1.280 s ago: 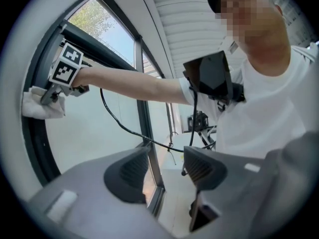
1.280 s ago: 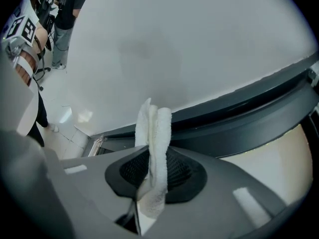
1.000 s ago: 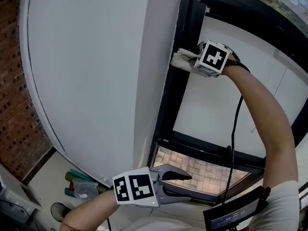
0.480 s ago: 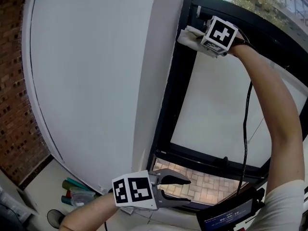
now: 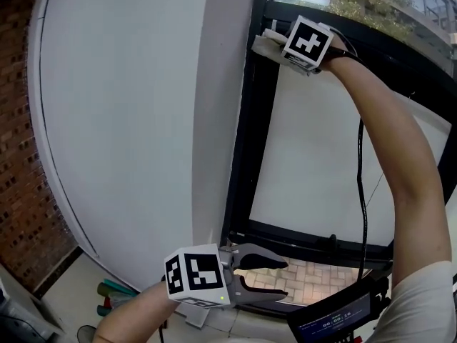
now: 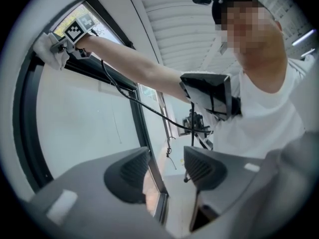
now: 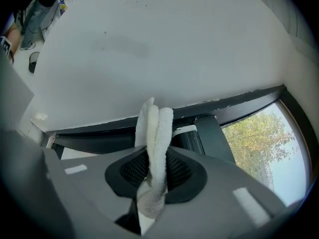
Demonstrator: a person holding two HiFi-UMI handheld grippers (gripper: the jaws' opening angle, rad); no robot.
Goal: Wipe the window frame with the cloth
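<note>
White cloth (image 7: 157, 128) pinched in right tongs (image 7: 155, 172) against black window frame (image 5: 246, 134).

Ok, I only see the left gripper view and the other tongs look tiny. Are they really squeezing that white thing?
Observer: Yes, the right gripper view shows the right tongs shut on a folded white cloth.
Operator: What's behind it?
Observer: The black window frame, with leafy trees beyond the glass.
Operator: Where are my tongs?
Observer: The head view shows the left tongs open, low by the frame's bottom rail, brick paving behind them.
</note>
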